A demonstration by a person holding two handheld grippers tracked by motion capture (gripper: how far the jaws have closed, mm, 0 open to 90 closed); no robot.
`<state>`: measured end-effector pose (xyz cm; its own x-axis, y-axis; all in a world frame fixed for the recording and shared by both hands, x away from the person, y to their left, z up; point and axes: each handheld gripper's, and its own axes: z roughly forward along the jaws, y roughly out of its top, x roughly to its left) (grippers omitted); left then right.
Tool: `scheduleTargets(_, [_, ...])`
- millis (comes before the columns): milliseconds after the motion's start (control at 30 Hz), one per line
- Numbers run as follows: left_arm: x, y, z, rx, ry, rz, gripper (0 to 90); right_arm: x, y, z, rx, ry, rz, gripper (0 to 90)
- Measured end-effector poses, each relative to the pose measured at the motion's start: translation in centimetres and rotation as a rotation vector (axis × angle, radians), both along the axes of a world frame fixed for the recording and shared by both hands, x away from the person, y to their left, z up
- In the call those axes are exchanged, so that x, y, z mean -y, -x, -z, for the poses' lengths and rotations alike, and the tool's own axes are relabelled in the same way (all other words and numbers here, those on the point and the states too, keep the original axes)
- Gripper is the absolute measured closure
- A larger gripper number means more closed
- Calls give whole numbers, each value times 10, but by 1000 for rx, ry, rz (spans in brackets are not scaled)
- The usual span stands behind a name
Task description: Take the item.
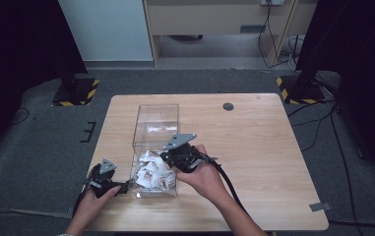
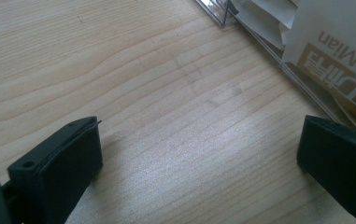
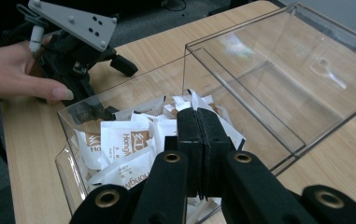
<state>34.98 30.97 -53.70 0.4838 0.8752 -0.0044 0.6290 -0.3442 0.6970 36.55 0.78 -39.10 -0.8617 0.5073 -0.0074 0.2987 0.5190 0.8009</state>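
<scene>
A clear plastic bin point(image 1: 158, 105) lies along the table. Its near section holds several white sachets point(image 1: 151, 175) with brown print; its far section is empty. My right gripper point(image 1: 167, 157) hovers over the sachet pile, jaws pressed together. In the right gripper view point(image 3: 197, 112), white sachet edges point(image 3: 234, 133) stick out beside and past the tips, so a thin sachet seems pinched. My left gripper point(image 1: 124, 187) rests on the table against the bin's near-left wall. Its jaws stand wide apart point(image 2: 199, 154) over bare wood with nothing between them.
The wooden table point(image 1: 254, 142) stretches bare to the right of the bin, with a round cable hole point(image 1: 228, 106) near the far edge. A hand point(image 3: 21, 70) holds the left gripper point(image 3: 108, 88) beyond the bin wall. Stand bases with hazard stripes point(image 1: 77, 91) flank the table's far corners.
</scene>
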Motion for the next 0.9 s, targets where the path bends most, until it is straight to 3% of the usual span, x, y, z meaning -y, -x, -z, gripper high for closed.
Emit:
scheduleTargets(500, [1,0,0,-6,9,3,0,22,-4,-19,28,-19,38,894])
scheduleTargets(900, [0,0,0,2,-7,-4,0,39,-10,-24,43,-5,67,894])
